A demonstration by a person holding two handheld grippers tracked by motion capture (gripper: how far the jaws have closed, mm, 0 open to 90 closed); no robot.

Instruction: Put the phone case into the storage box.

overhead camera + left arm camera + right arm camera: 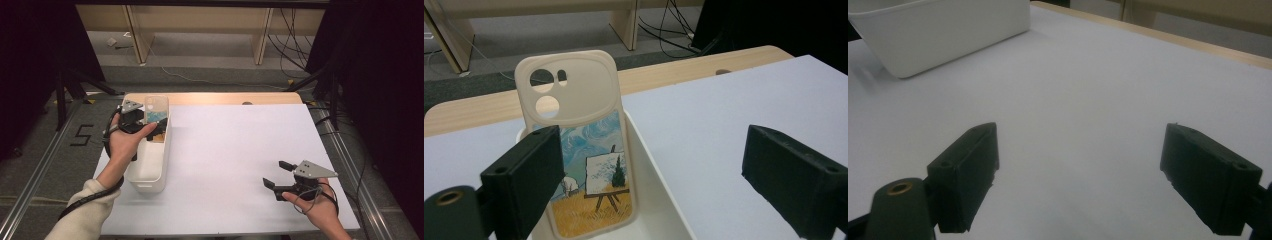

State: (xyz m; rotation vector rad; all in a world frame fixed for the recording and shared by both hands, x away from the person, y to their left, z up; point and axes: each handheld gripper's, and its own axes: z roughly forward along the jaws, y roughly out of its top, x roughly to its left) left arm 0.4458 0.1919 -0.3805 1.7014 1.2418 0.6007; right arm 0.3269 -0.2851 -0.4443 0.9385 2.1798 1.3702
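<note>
Both tongs gape: left tongs by phone case in bin; right tongs apart.

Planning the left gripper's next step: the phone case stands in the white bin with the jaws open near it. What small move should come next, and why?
Probably shift the left gripper sideways so the phone case sits between the jaws, then close. The jaws stand wide open, and the case stands upright in the white bin, near the one jaw rather than centred in the gap. The right gripper hovers open over the table, apart.

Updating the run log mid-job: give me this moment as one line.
left gripper: open, at phone case | phone case: upright in white bin | right gripper: open, over white table sheet
</note>
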